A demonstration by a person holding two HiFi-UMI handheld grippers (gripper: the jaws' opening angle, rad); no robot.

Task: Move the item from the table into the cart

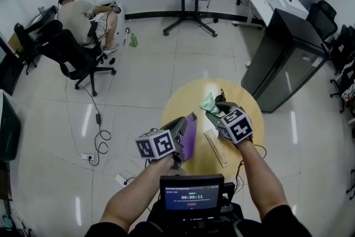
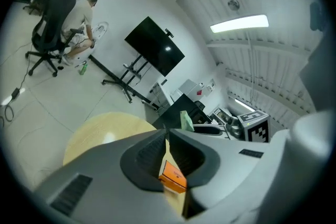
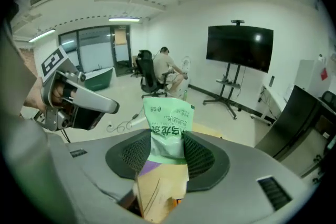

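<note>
Both grippers are raised above the round wooden table (image 1: 252, 119). My right gripper (image 1: 214, 109) is shut on a green printed packet (image 1: 208, 102), which stands upright between the jaws in the right gripper view (image 3: 167, 136). My left gripper (image 1: 182, 131) is shut on a flat purple pack (image 1: 189, 137). In the left gripper view (image 2: 167, 137) the pack shows only edge-on, as a thin strip with an orange end (image 2: 173, 176). The right gripper view shows the left gripper (image 3: 79, 99) at its left. No cart is identifiable.
A long pale wooden strip (image 1: 216, 148) lies on the table under the grippers. A dark cabinet (image 1: 283, 58) stands right of the table. At the back are a TV stand (image 1: 190, 8) and a seated person (image 1: 83, 16) by a black office chair (image 1: 72, 55). Cables (image 1: 100, 141) trail on the floor.
</note>
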